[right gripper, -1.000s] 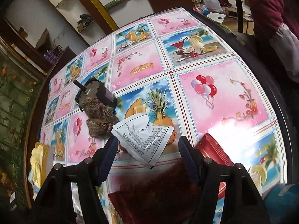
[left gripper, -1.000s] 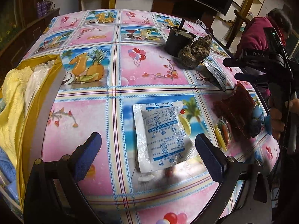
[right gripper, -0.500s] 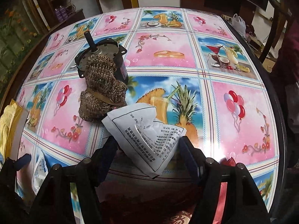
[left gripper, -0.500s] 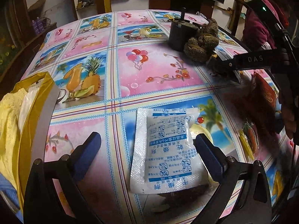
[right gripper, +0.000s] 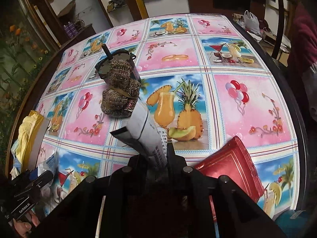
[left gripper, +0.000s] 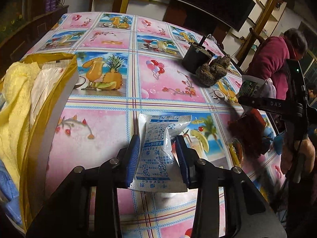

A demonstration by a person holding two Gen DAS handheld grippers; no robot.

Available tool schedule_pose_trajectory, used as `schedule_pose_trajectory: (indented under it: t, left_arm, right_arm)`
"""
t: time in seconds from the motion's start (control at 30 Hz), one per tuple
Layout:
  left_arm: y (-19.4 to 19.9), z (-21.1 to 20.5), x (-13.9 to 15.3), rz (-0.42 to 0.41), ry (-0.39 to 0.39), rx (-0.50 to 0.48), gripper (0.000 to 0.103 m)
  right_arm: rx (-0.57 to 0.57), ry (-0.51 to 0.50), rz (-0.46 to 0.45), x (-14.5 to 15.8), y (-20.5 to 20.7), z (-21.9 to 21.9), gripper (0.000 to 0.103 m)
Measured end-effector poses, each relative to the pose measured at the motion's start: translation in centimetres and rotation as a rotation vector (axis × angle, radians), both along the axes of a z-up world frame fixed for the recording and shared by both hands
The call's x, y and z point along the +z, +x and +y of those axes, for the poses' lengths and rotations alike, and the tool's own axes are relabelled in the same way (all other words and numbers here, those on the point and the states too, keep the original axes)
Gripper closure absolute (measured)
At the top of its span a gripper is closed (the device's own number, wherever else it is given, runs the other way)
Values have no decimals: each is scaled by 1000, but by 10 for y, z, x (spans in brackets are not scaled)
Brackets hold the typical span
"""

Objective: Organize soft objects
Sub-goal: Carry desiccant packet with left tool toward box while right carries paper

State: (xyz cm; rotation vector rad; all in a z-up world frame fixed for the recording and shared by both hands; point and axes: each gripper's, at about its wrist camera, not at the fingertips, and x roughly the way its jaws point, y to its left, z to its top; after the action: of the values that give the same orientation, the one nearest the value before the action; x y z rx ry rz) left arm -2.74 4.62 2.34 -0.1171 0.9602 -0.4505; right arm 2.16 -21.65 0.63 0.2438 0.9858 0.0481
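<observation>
Pinched at lower centre of the left wrist view: a white desiccant sachet (left gripper: 158,148), long axis running away from the camera, crinkled film printed with blue Chinese characters and small icons, clamped between the blue pads of the left gripper (left gripper: 157,154), above the counter (left gripper: 168,79). Clenched in the right gripper (right gripper: 156,154) at centre of the right wrist view: a grey-white foil pouch (right gripper: 142,130), squeezed into a narrow fold, long axis pointing up-left, fine black print too small to read. Just beyond its tip, a brown knitted bundle (right gripper: 118,93), coarse and lumpy, leaning against a dark cylindrical motor (right gripper: 116,61) with a protruding shaft. At lower right, a glossy red packet (right gripper: 231,164) with serrated edge, flat on the glossy oilcloth of pineapples, balloons and cocktails. At far left of the left wrist view, a yellow-lined box (left gripper: 49,107) holding a fluffy yellow towel (left gripper: 13,99).
</observation>
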Motion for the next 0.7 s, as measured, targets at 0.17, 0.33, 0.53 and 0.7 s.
schedule_pose_trajectory:
  t: [0.17, 0.33, 0.53, 0.7]
  left_arm:
    - [-22, 14, 14, -19, -55, 25, 67]
    - [-51, 46, 39, -74, -107, 81, 66]
    - [-76, 110, 56, -136, -97, 230, 66]
    - [-86, 164, 56, -166, -69, 378, 66]
  right_arm:
    - [25, 49, -42, 13, -17, 4, 87]
    - [88, 82, -70, 25, -34, 25, 87]
    - [200, 110, -88, 37, -48, 69, 87]
    - [313, 132, -92, 43, -51, 123, 87]
